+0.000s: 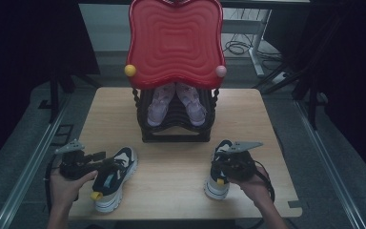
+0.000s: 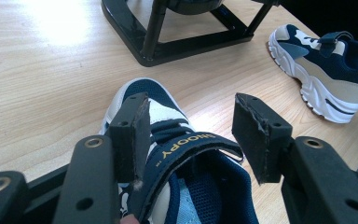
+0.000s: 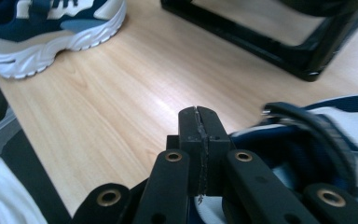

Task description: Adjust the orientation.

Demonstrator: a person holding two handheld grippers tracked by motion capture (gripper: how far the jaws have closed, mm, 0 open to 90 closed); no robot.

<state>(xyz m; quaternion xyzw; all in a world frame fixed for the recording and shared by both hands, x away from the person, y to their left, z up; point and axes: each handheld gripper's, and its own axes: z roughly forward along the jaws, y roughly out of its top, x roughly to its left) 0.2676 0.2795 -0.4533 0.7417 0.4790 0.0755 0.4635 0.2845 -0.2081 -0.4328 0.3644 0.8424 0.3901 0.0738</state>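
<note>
Mesh sneaker (image 2: 186, 186) — wood-grain table (image 2: 42, 93).

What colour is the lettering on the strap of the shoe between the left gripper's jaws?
Yellow, on a navy strap of the shoe; clearest in the left gripper view.

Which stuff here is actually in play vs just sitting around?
In play:
- left navy-and-white sneaker, its strap between the open left claw pads
- right navy-and-white sneaker, beside the shut right claw
- black shoe rack, probably where they go

Lying about:
- purple shoes already on the rack
- red tray-like top
- table
</note>
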